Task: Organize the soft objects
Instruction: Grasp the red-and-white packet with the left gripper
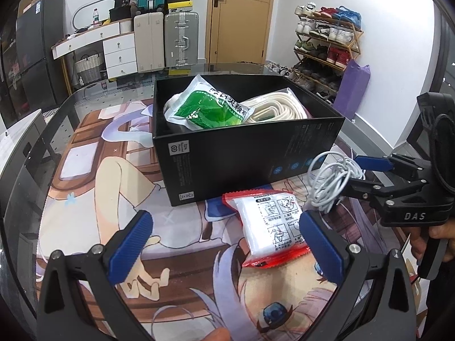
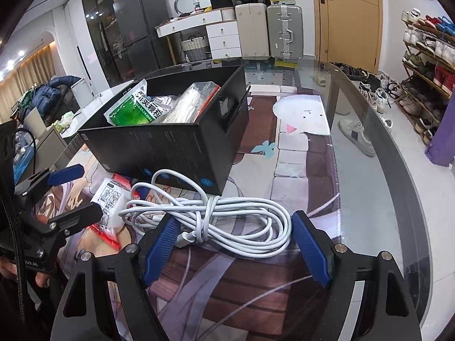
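Setting: a glass-topped table point(image 1: 85, 99) is seen, with a printed cartoon mat point(image 1: 176, 255) laid under the glass.
Box: a black box point(image 1: 244, 153) stands open on the table, roughly at its middle; its long side faces both cameras.
Box contents: a green-and-white packet point(image 1: 210, 105) is propped against the left inner wall, and a clear bag of coiled cream cord point(image 1: 273, 108) lies beside it to the right.
Red-edged packet: a white packet with red sealed edges point(image 1: 270, 224) lies flat on the table just in front of the box, outside it.
Cable: a bundled white cable point(image 2: 216, 221), tied around its middle with its own cord, lies on the table near the front right corner of the box, outside it.
Left gripper: the left gripper point(image 1: 224, 247) is held low over the table with its jaws spread wide; nothing is gripped. The red-edged packet sits between its blue pads point(image 1: 130, 247), close to the right-hand one.
Right gripper: the right gripper point(image 2: 236, 250) is held with its jaws spread wide around the near end of the cable bundle; the pads point(image 2: 310, 250) are not closed on it. Whether the left pad touches the cable cannot be told.
Background: suitcases point(image 1: 167, 39), a white drawer unit point(image 1: 119, 51), a wooden door point(image 1: 239, 14) and a shoe rack point(image 1: 327, 42) are seen along the far wall.
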Motion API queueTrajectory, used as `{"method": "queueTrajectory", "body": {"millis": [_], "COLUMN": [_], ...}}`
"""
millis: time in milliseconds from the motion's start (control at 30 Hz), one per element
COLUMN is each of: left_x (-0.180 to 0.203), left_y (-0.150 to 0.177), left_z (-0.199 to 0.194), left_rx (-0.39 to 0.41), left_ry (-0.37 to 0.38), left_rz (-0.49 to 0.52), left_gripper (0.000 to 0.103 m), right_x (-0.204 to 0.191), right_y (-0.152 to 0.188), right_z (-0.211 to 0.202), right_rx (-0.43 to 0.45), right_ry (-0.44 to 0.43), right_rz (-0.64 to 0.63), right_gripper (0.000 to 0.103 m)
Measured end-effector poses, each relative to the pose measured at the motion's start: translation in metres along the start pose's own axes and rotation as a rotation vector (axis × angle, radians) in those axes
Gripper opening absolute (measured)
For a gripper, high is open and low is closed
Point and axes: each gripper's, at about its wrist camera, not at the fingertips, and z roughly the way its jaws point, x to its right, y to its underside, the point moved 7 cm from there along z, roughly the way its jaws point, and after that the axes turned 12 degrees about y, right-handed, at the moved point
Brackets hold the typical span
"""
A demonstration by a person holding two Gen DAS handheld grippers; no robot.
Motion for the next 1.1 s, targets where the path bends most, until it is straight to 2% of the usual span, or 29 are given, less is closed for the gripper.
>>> {"method": "queueTrajectory", "body": {"millis": [200, 400, 700, 900, 1000, 1100], "left_x": [0.005, 0.019, 0.020, 0.018, 0.019, 0.021], "left_y": [0.001, 0.005, 0.000, 0.000, 0.001, 0.002], "left_z": [0.001, 0.006, 0.017, 0.022, 0.023, 0.024], "left_rx": [-0.026, -0.053, -0.079, -0.091, -0.095, -0.094], "left_ry": [-0.025, -0.009, -0.066, -0.060, -0.037, -0.012], "left_rz": [0.021, 0.052, 0.053, 0.043, 0.036, 0.029], "left_gripper": [0.103, 0.103, 0.103, 0.103, 0.100, 0.087], "right_x": [0.004, 0.005, 0.006, 0.006, 0.007, 0.008], "right_y": [0.000, 0.005, 0.004, 0.004, 0.005, 0.005], "right_z": [-0.006, -0.003, -0.002, -0.002, -0.002, -0.002], "right_rx": [0.013, -0.001, -0.002, -0.002, -0.004, -0.004], "right_ry": [-0.009, -0.017, -0.020, -0.020, -0.022, -0.024], "right_rz": [-0.018, -0.013, -0.011, -0.011, -0.009, -0.008], "right_gripper": [0.082, 0.082, 0.082, 0.082, 0.082, 0.082]}}
